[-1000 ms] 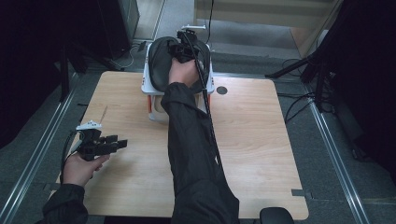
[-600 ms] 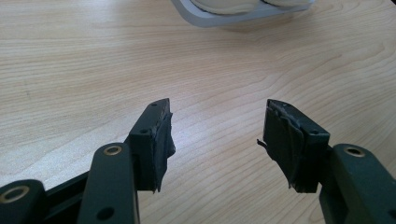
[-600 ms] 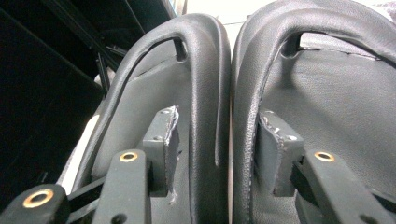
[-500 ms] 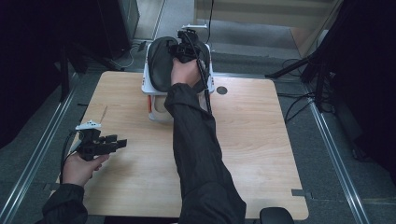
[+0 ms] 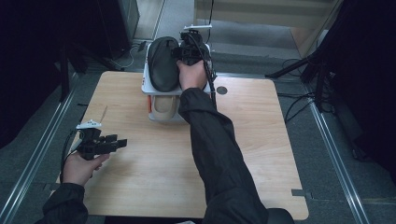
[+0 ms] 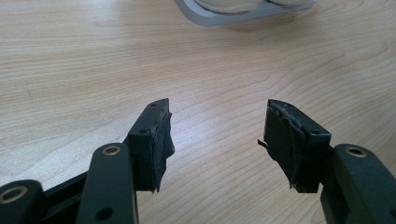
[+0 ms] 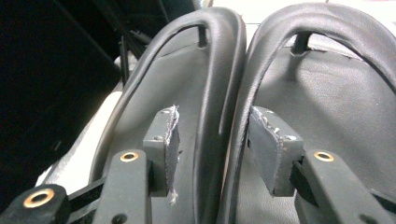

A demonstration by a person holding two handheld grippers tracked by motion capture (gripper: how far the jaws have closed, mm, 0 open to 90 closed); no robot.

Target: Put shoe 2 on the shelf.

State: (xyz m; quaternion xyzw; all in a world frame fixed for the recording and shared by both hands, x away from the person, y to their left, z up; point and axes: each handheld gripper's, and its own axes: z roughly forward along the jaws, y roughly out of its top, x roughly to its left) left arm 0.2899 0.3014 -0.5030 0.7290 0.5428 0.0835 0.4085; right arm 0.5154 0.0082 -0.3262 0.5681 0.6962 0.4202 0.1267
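A pair of black slippers [image 5: 162, 63] lies on the top shelf of a white shoe rack [image 5: 145, 85] at the table's far edge. My right gripper [image 5: 187, 47] reaches over that shelf beside them. In the right gripper view its jaws [image 7: 214, 116] are open and straddle the two touching straps. One pad is inside the left slipper [image 7: 140, 98], the other inside the right slipper [image 7: 336, 93], and a thin gap shows at the left pad. My left gripper [image 5: 120, 142] hovers low over the table's near left, open and empty [image 6: 219, 109].
Beige shoes [image 5: 163, 106] sit on the rack's lower shelf [image 6: 224, 18]. The wooden table [image 5: 261, 140] has a round dark grommet [image 5: 222, 89] right of the rack. Cables lie on the floor [image 5: 299, 105] to the right, and dark equipment stands behind the table.
My right hand has shifted slightly farther back and up over the rack's top shelf. The left hand and its gripper have stayed where they were.
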